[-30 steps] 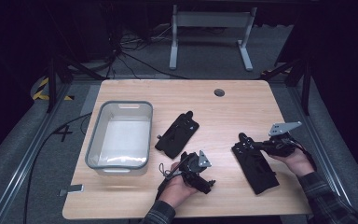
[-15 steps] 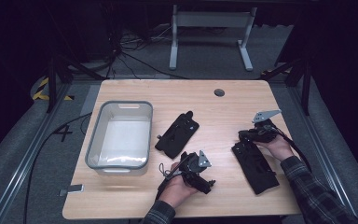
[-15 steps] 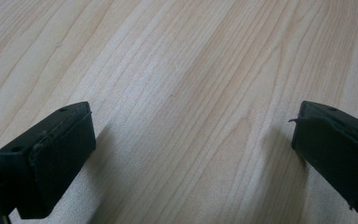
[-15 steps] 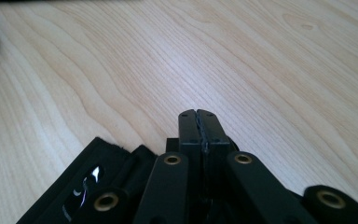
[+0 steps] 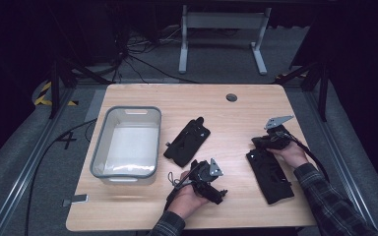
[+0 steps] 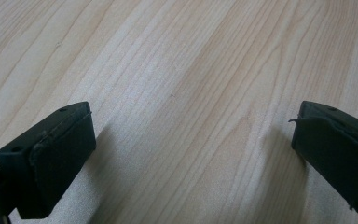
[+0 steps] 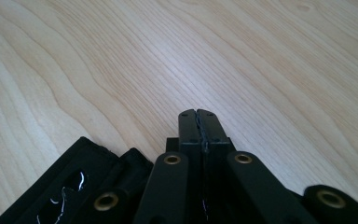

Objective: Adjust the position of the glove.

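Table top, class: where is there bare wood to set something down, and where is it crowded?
Free: the far strip between the bin, the cable hole and the table's back edge; also the near-left corner. Crowded: the near middle and right, with both pouches and both grippers.

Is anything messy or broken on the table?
Nothing looks broken or spilled. Two black pouches lie at different slants, one in the middle and one under the right gripper, whose jaws are shut at its top edge. The grey bin sits square and looks empty. The left gripper is open over bare wood.
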The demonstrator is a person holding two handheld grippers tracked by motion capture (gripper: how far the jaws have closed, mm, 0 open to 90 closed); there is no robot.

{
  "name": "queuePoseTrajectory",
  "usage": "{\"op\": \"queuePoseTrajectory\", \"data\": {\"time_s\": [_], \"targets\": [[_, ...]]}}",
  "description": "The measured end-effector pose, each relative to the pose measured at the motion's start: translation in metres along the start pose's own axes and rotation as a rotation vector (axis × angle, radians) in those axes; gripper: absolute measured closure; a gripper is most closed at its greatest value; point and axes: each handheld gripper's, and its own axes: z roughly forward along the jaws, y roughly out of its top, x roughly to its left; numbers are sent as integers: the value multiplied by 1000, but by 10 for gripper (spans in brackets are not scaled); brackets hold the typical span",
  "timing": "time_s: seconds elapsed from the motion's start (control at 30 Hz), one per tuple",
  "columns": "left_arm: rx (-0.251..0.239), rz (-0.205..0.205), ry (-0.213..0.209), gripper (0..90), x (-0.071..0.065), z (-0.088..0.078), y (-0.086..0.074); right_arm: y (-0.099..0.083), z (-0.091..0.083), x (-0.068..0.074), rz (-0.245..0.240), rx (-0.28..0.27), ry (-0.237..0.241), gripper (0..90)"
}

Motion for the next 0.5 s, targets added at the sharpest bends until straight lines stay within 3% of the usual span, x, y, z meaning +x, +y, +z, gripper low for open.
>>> {"op": "queuePoseTrajectory", "data": {"time_s": [0.3,0.5], "targets": [[3,-4,0,0,0,0,0,-12,-11,-12,28,23,-52,898],[3,-4,0,0,0,0,0,-14,-22,-11,35,-10,-54,855]]}}
